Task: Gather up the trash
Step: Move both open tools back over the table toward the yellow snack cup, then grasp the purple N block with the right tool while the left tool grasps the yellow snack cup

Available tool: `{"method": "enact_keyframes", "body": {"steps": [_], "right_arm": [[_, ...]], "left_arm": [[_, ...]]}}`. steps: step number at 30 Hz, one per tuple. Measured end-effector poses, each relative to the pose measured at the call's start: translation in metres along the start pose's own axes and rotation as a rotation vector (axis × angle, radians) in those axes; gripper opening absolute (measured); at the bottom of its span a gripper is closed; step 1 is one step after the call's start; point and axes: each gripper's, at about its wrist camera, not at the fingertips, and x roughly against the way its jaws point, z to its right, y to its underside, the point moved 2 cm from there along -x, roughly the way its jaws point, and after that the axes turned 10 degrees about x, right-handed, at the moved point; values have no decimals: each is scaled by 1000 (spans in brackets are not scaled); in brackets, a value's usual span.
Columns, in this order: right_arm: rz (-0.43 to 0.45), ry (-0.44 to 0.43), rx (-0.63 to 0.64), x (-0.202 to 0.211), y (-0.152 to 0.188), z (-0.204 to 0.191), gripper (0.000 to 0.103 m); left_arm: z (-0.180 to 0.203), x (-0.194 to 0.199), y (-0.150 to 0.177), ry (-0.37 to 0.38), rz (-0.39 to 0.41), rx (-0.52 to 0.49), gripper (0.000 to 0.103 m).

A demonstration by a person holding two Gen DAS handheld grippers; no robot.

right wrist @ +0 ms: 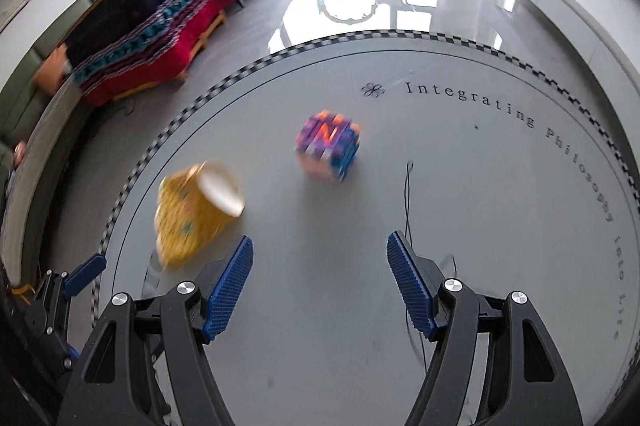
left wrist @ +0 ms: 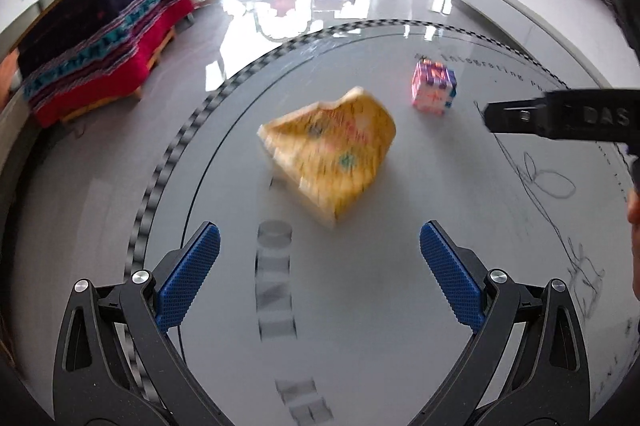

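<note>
Left gripper point(left wrist: 320, 254) fingers apart, empty; right gripper point(right wrist: 320, 266) likewise.

Matt grey table point(left wrist: 400, 286), glossy floor point(left wrist: 280, 38), woven cloth point(left wrist: 100, 46), ribbed blue fingers point(right wrist: 230, 282)

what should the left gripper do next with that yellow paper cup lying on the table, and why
Probably ease the left gripper forward and down over the yellow paper cup: its jaws stand open and empty, the cup lies on its side straight ahead on the round table, nothing between.
</note>
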Motion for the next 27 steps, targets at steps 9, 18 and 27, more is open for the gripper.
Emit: {"method": "enact_keyframes", "body": {"steps": [9, 18, 27], "right_arm": [[-55, 25, -63, -53, -44, 14, 71], [-85, 45, -34, -76, -53, 12, 49], [-57, 35, -6, -54, -35, 11, 48]], "left_arm": [[8, -47, -49, 74, -42, -173, 97], [15, -74, -53, 67, -98, -274, 97], [11, -63, -41, 62, -73, -177, 66]]}}
